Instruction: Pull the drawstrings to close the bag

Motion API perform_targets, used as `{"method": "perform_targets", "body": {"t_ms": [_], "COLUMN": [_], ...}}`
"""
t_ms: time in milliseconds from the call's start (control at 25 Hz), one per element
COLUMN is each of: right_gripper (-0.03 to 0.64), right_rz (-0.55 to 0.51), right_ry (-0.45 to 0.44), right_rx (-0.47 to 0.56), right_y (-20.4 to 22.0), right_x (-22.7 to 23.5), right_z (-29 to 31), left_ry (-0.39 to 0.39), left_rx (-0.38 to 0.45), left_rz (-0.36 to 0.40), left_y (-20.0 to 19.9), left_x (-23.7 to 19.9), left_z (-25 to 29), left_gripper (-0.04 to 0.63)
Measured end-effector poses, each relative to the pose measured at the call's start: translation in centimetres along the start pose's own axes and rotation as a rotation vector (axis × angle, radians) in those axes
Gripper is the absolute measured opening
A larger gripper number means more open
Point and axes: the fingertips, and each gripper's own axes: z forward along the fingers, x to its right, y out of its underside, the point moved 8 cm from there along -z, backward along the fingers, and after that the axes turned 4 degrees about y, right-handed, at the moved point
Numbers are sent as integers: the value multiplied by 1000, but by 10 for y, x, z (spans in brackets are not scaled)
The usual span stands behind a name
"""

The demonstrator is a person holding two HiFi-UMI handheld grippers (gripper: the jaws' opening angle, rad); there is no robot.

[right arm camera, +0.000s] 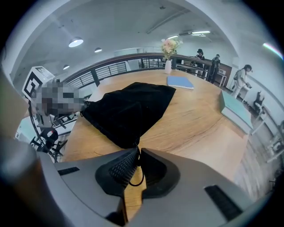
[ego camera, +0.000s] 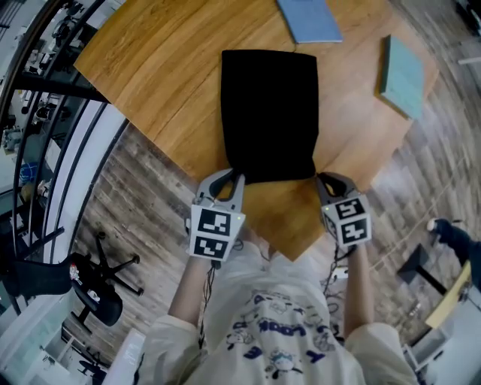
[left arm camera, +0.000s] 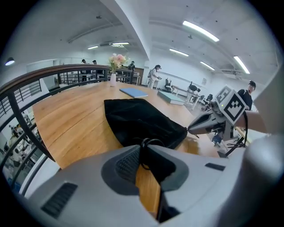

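Note:
A black drawstring bag [ego camera: 270,113] lies flat on the wooden table [ego camera: 165,68], its mouth toward the near edge. My left gripper [ego camera: 233,179] sits at the bag's near left corner, and my right gripper [ego camera: 322,180] at its near right corner. In the left gripper view the jaws [left arm camera: 144,144] are shut on a thin black drawstring [left arm camera: 150,141] that loops up at the tips, with the bag [left arm camera: 142,119] just beyond. In the right gripper view the jaws [right arm camera: 137,151] pinch the other drawstring [right arm camera: 141,177], which hangs in a small loop behind the tips below the bag [right arm camera: 128,111].
A blue book [ego camera: 308,19] and a teal book [ego camera: 402,75] lie farther back on the table. A vase of flowers [left arm camera: 116,66] stands at the far edge by a railing. The table's near corner [ego camera: 293,252] points at me; a black office chair [ego camera: 98,289] stands on the floor to the left.

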Motion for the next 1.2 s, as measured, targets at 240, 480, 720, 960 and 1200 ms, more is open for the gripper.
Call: {"method": "perform_targets", "body": {"t_ms": [240,480,720,960,1200], "right_gripper": [23,23,23,23,23], "right_rz": [-5,-17,-18,-6,34], "right_ry": [-3,-15,-13,-4,43], "right_rx": [-10,-32,-26,-23,-22], "right_y": [-2,0,1,4,4], "right_x": [-3,-17,-19,-22,-16], "right_z": [0,4,4,4,0], "left_ry": [84,51,8,-92,-101], "left_rx": [1,-39,-56,40,104], "left_rz": [-118,40,86,53,-74], "left_y": [11,10,10,5,2], "left_x": [2,20,24,18,8], "left_z": [-5,0,11,5,-7], "left_gripper": [43,117,115,23,17]}}
